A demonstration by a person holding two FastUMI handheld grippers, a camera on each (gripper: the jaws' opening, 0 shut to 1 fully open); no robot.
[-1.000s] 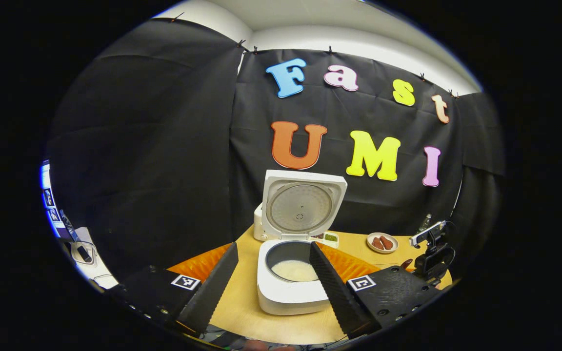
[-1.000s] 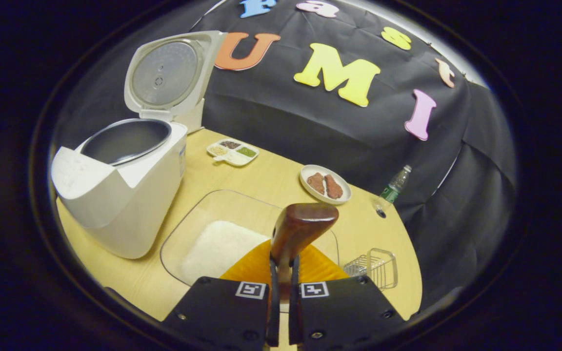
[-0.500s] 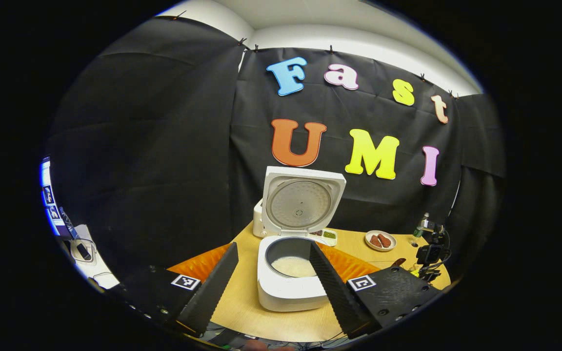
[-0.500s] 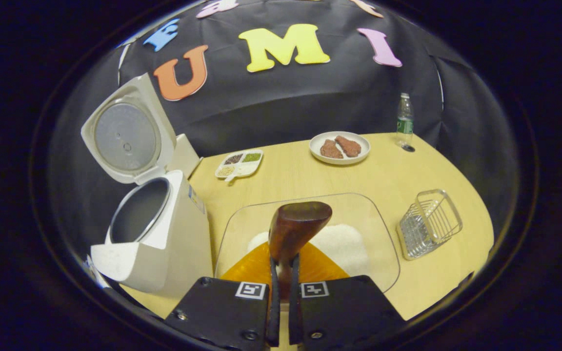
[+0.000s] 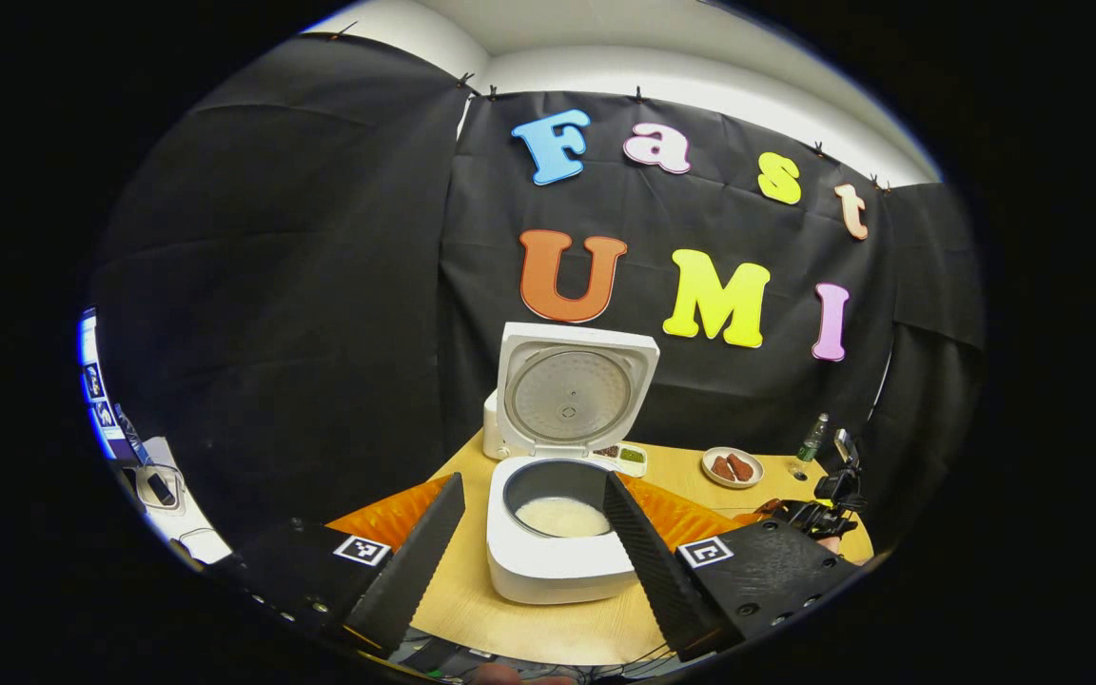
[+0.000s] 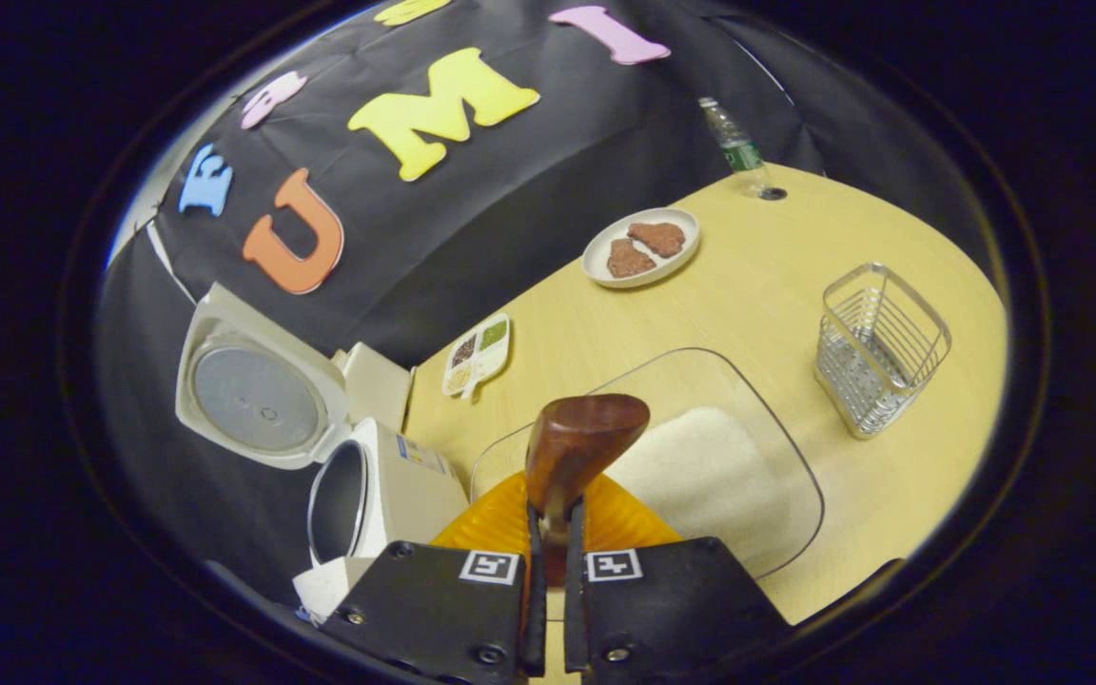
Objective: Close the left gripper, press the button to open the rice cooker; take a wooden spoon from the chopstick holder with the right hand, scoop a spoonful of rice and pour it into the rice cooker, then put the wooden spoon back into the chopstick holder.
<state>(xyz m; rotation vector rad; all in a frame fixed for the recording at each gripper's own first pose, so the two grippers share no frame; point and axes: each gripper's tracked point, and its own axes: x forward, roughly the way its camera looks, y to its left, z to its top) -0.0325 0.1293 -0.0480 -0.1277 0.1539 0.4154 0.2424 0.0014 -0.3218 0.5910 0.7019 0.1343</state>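
Observation:
The white rice cooker [image 5: 557, 561] stands open, its lid [image 5: 572, 395] upright, with white rice in the pot [image 5: 562, 516]. My left gripper [image 5: 534, 480] hangs open in front of it, one finger to each side, touching nothing. In the right gripper view my right gripper [image 6: 548, 518] is shut on the handle of the brown wooden spoon [image 6: 578, 442], whose bowl points forward over the glass tray of rice [image 6: 700, 466]. The wire chopstick holder [image 6: 876, 347] stands to the right of the tray. The cooker [image 6: 386, 490] lies at the lower left.
On the wooden table [image 6: 776, 247] a plate with two brown pieces [image 6: 641, 245], a small divided dish [image 6: 477, 344] and a plastic bottle [image 6: 736, 150] sit toward the back. The other gripper [image 5: 819, 514] appears at the far right of the left gripper view.
The right gripper has swung and rolled away from the cooker toward the tray and holder, spoon still gripped. The left gripper has drawn back slightly, still open.

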